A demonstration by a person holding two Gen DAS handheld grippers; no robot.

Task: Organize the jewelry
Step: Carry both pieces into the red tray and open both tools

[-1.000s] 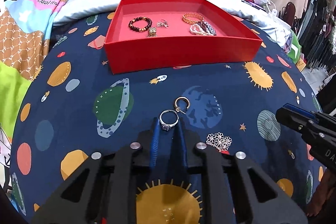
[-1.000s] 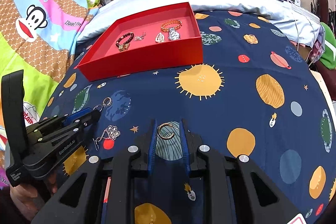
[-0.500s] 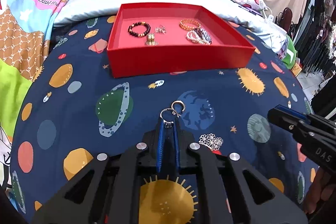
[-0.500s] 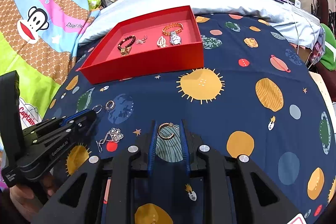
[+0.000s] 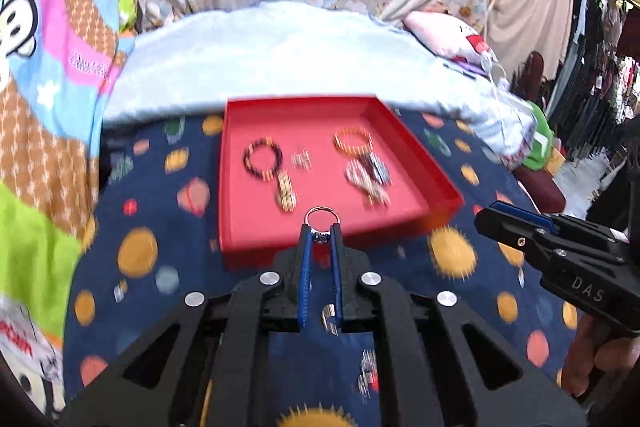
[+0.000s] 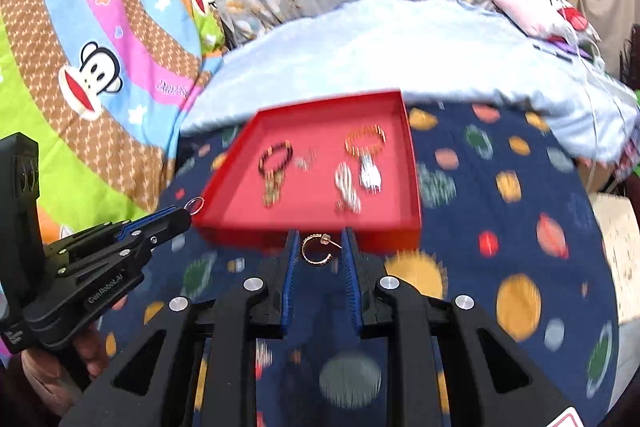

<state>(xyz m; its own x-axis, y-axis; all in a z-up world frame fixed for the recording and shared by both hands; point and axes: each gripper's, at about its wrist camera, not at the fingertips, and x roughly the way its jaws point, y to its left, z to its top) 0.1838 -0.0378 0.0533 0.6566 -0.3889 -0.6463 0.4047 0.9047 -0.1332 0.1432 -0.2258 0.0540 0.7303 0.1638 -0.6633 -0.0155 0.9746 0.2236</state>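
Both grippers have risen off the bedspread [image 5: 152, 187] toward the red tray's [image 5: 416, 151] near wall. Left gripper [image 5: 319, 231], jaws having just closed further, is clamped on one silver ring [image 5: 320, 217] at its tips. Right gripper [image 6: 320, 247] pinches one gold hoop earring [image 6: 316, 249]. Motion blur smears the tray's contents: roughly three bracelets; smaller pieces indistinct. One hoop on the bedspread shows only partly behind the left fingers [image 5: 305, 267].

The left gripper [image 5: 320, 233] pinches a silver ring [image 5: 321, 220] at its fingertips, while the right gripper [image 6: 320, 251] holds a gold hoop earring [image 6: 316, 248] between its pads.
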